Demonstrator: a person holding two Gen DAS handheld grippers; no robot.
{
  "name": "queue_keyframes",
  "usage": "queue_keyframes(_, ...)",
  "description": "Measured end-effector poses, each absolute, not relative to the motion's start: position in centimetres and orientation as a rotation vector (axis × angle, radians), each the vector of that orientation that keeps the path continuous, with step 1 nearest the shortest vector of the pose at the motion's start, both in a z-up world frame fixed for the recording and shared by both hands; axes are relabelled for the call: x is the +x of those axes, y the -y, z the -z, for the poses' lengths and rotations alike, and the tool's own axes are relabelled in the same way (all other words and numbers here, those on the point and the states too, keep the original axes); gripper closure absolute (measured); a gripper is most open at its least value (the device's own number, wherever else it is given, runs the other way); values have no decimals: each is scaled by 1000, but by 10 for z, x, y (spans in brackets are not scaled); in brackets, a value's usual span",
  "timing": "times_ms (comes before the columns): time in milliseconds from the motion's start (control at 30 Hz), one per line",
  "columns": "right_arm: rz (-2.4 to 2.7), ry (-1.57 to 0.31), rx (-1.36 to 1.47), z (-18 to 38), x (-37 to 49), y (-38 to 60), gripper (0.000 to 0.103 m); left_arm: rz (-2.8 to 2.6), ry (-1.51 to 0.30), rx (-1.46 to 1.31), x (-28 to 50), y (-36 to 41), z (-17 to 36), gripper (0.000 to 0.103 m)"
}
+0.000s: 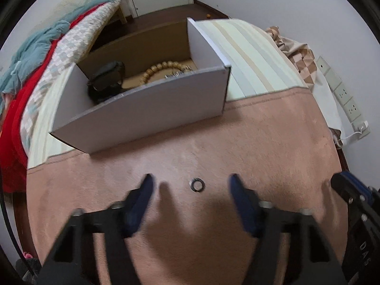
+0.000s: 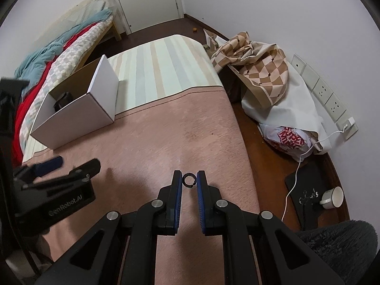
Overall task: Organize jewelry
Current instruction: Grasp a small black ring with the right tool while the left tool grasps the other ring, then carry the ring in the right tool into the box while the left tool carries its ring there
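A small dark ring [image 1: 192,185] lies flat on the pink cloth [image 1: 273,142], between the fingers of my left gripper [image 1: 191,179]. That gripper is open and its blue pads stand well apart from the ring. My right gripper [image 2: 189,173] is shut on a second dark ring [image 2: 184,180], held upright at its fingertips just above the cloth. Behind stands an open white box [image 1: 142,109] holding a wooden bead bracelet [image 1: 161,67], a black pouch [image 1: 106,80] and something silvery. The left gripper [image 2: 71,163] also shows at the left of the right wrist view.
The box sits half on a striped cloth [image 2: 161,71]. Bedding [image 2: 59,54] lies to the left. On the floor at the right are a checked cloth bundle [image 2: 258,71], a plastic bag [image 2: 289,140], a white cable [image 2: 294,178], a black mat [image 2: 306,190] and a cup [image 2: 332,197].
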State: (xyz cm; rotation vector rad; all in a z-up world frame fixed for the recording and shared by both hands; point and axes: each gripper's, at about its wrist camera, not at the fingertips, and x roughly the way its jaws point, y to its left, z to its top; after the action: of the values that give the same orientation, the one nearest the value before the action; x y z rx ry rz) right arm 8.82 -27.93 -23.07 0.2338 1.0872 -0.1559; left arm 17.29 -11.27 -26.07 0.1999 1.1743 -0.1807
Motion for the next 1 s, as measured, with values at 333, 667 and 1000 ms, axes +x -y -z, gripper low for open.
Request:
queue_keyframes(333, 164, -1077, 240, 229, 88, 281, 90, 210, -1179, 184, 168, 113, 262, 93)
queue_keyframes(667, 111, -1025, 274, 202, 97, 275, 90, 195, -1076, 143, 172, 95, 215, 93)
queue_keyframes(1000, -111, -910, 283, 149, 176, 223, 90, 123, -915, 123, 215, 54, 137, 93)
